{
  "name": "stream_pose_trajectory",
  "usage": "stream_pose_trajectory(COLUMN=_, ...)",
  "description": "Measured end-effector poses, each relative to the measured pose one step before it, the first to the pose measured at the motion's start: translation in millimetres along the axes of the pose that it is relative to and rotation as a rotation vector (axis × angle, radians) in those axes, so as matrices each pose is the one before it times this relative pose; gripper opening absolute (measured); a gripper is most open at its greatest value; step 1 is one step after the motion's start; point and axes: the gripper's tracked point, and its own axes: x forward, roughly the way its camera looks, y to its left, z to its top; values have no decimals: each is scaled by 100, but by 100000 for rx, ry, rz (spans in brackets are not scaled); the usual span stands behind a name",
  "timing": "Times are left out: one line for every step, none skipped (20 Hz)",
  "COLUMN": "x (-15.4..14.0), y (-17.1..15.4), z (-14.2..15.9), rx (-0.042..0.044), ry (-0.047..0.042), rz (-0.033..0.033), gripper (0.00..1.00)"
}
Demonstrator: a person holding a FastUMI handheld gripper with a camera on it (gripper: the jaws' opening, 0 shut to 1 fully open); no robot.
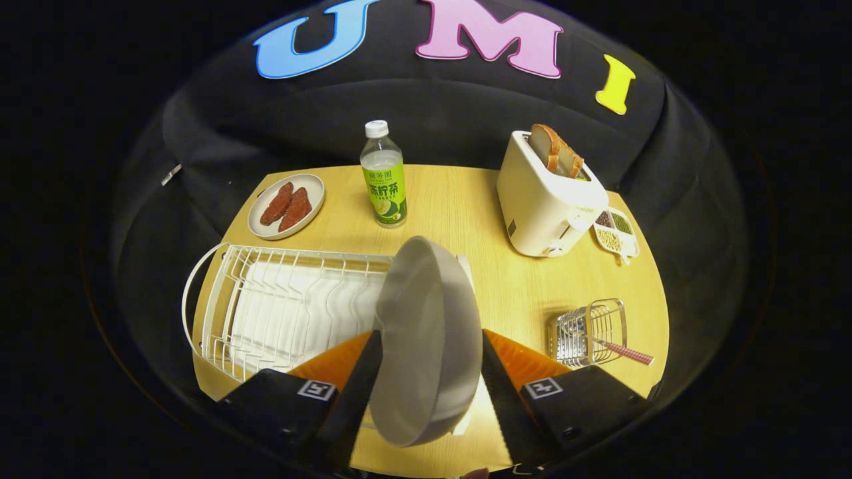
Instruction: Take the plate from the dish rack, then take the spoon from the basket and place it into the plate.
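- Plate was held on edge between the fingers of the gripper, its hollow face turned toward the rack side and its rim standing upright; this pose suits a lift out of upright slots.
- Jaws were pinching the plate, one finger on each face, near its lower part. Grip looked firm, though the contact points were partly hidden by the plate itself.
- Rack lay just beside the plate, toward the left finger, with its wire slots vacant and a white drip tray beneath. Judged: plate was clear of the slots, so the first step was near done.
- Basket stood on the table to the right of the fingers, apart from the plate. Spoon lay in it with its checked handle sticking out over the rim, which leaves a part free to grasp.
- Judged next need: plate to be set flat on bare table, near the basket, before the spoon can be fetched.
- Risk: a plate pinched on edge could swing or slip when tilted flat.
- Beyond the fingers stood a bottle, a toaster with bread in it, a dish with two red pieces, and a small divided tray just beside the toaster.
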Motion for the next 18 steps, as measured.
stream_pose_trajectory(x=346, y=-655, z=-234, rx=224, ry=1495, rz=-3430, gripper=71)
stream_pose_trajectory(x=-97, y=-219, z=273, rx=1802, ry=-1265, rz=-1444, gripper=55)
stream_pose_trajectory(x=233, y=412, z=162, rx=1103, ry=459, rz=-685, gripper=39)
stream_pose_trajectory(x=-114, y=-27, z=9, rx=122, ry=358, rz=-791, gripper=37)
stream_pose_trajectory(x=20, y=79, z=200, rx=-874, ry=-6, rz=-1305, gripper=34)
stream_pose_trajectory(x=23, y=143, z=104, rx=-2016, ry=-9, rz=-1137, gripper=34)
stream_pose_trajectory(x=-349, y=3, z=195, rx=-2154, ry=-447, rz=-1570, gripper=33)
stream_pose_trajectory(x=-313, y=143, z=433, rx=-2716, ry=-1011, rz=-1906, gripper=33)
stream_pose_trajectory(x=-414, y=43, z=893, rx=-3264, ry=-2331, rz=-2201, gripper=33)
stream_pose_trajectory(x=-464, y=-342, z=1208, rx=-4553, ry=-3036, rz=-3529, gripper=33)
stream_pose_trajectory(x=-113, y=-186, z=811, rx=-4470, ry=-2957, rz=-2307, gripper=31)
stream_pose_trajectory(x=-441, y=-662, z=1101, rx=-4211, ry=-3157, rz=-3321, gripper=31)
stream_pose_trajectory(x=-433, y=-382, z=1163, rx=-2826, ry=-3235, rz=-2500, gripper=31)
stream_pose_trajectory(x=-297, y=-470, z=1021, rx=-1383, ry=-2864, rz=-1556, gripper=31)
stream_pose_trajectory(x=-213, y=-502, z=734, rx=-129, ry=-2392, rz=-1012, gripper=31)
stream_pose_trajectory(x=-319, y=-556, z=765, rx=1258, ry=-2206, rz=-278, gripper=32)
stream_pose_trajectory(x=-359, y=-535, z=631, rx=2184, ry=-1768, rz=489, gripper=31)
stream_pose_trajectory(x=-396, y=-442, z=517, rx=2574, ry=-1736, rz=1335, gripper=31)
